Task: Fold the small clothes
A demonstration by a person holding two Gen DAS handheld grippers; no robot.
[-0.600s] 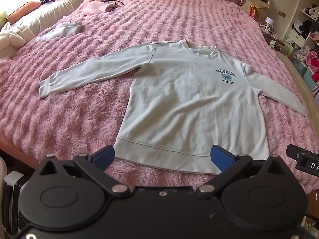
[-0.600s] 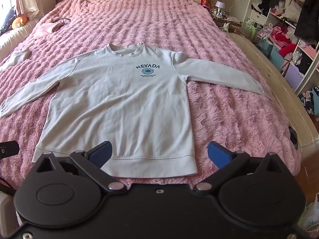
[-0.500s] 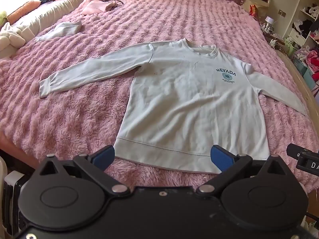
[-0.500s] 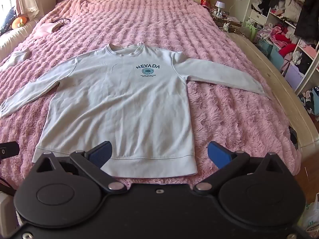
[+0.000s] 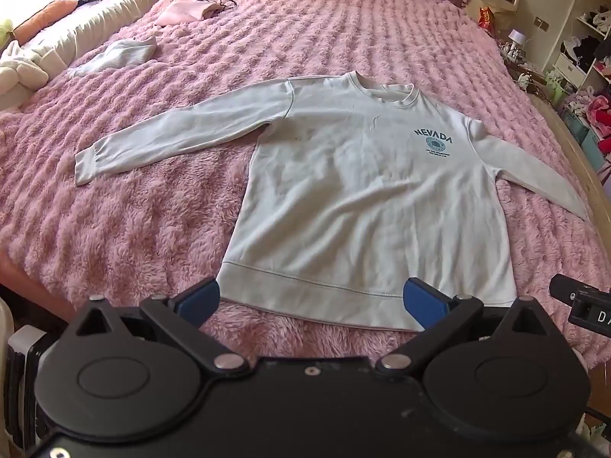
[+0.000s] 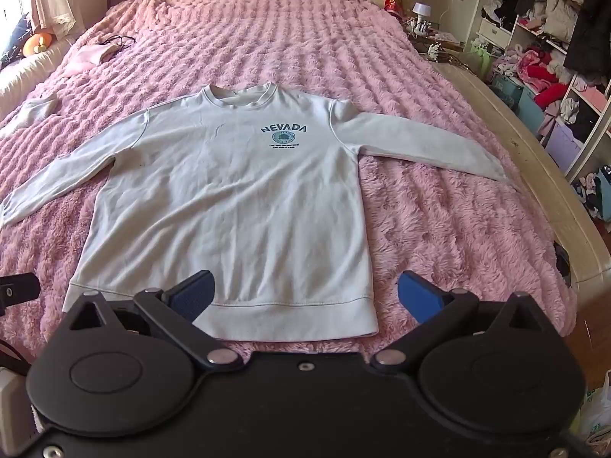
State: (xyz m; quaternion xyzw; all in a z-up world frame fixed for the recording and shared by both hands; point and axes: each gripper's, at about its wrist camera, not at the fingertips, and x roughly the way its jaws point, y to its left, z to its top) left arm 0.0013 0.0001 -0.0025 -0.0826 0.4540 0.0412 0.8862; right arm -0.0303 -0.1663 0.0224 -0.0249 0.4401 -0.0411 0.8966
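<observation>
A pale grey long-sleeved sweatshirt (image 5: pixel 362 198) with a "NEVADA" print lies flat and face up on the pink fluffy bed, sleeves spread out to both sides; it also shows in the right wrist view (image 6: pixel 236 206). My left gripper (image 5: pixel 311 303) is open and empty, just above the hem near its left part. My right gripper (image 6: pixel 305 295) is open and empty, just above the hem's right corner. Neither touches the cloth.
A small striped garment (image 5: pixel 118 55) and a pink cloth with a cable (image 5: pixel 187 9) lie at the far left of the bed. Pillows and soft toys (image 5: pixel 23 65) line the left edge. Cluttered shelves (image 6: pixel 553 57) and a wooden bed rim (image 6: pixel 534 175) are at the right.
Both grippers have crept slightly forward and lower toward the hem. The sweatshirt has not moved.
</observation>
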